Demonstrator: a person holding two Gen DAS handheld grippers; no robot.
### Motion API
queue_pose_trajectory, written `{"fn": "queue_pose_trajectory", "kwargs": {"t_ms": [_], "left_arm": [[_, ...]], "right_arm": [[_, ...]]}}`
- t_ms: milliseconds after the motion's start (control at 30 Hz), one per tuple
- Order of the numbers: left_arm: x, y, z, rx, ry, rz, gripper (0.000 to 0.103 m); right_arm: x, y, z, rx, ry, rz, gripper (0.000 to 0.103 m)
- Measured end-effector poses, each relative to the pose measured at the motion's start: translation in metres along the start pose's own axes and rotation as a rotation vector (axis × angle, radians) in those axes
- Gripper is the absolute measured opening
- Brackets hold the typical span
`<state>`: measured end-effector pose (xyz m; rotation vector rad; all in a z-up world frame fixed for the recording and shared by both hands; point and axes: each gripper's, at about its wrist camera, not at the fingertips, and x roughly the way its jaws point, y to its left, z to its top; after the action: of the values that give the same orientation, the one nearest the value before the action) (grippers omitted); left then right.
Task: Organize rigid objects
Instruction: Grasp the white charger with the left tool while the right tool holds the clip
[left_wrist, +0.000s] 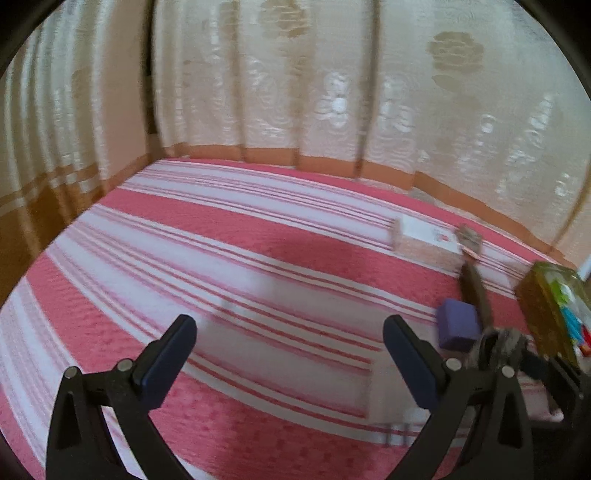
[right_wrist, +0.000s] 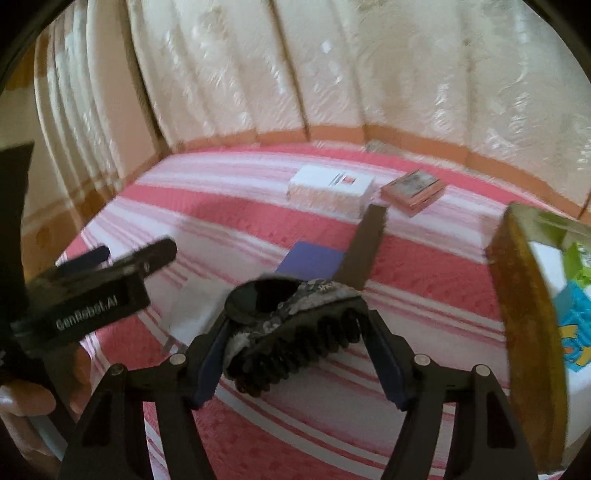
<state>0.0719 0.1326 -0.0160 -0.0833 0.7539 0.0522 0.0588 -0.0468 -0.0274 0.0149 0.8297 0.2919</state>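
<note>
- Step in hand, as I read it: picking up the black hair claw clip (right_wrist: 295, 332) with the right gripper (right_wrist: 299, 354). Clip sits between the two fingers, both pads look pressed on its ends, so gripping the clip.
- Clip seems lifted off or barely on the striped bedspread (right_wrist: 332, 424); can't tell which, blur.
- Left gripper (left_wrist: 290, 354): jaws wide apart, nothing between them, over a bare part of the bedspread near its front edge.
- Next move, my guess: carry the clip to the container at the right edge, or line it up with the other items. Needs a firm hold, as the toothed curved clip could twist or slip in the pads.
- Container: gold-rimmed box (right_wrist: 528, 325) at the right edge, tilted toward the camera. Colourful green, blue and yellow shows on or in it; print or contents, can't tell.
- Other items on the bedspread: white box (right_wrist: 332, 188) toward the far edge, pink-framed flat box (right_wrist: 413, 192) just beside it on the right, purple block (right_wrist: 312, 260) mid-surface, long dark flat strip (right_wrist: 364, 247) running from beside the block toward the white box.
- White flat thing with prongs (right_wrist: 188, 317), maybe a charger, near the front left, just behind the clip.
- Curtain (right_wrist: 295, 74) hangs along the far edge.
</note>
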Motion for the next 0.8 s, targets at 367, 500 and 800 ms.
{"fn": "queue_pose_trajectory", "kwargs": {"t_ms": [367, 500, 800], "left_arm": [[0.016, -0.039, -0.008, 0.151, 0.144, -0.134, 0.092], [0.021, -0.045, -0.011, 0.173, 0.181, -0.099, 0.089], [0.019, -0.052, -0.012, 0.208, 0.177, -0.074, 0.079]], "right_arm": [[-0.033, -0.016, 0.001, 0.019, -0.173, -0.120, 0.072], [-0.032, -0.021, 0.002, 0.041, -0.168, -0.122, 0.072], [-0.028, -0.028, 0.002, 0.080, -0.148, -0.104, 0.072]]}}
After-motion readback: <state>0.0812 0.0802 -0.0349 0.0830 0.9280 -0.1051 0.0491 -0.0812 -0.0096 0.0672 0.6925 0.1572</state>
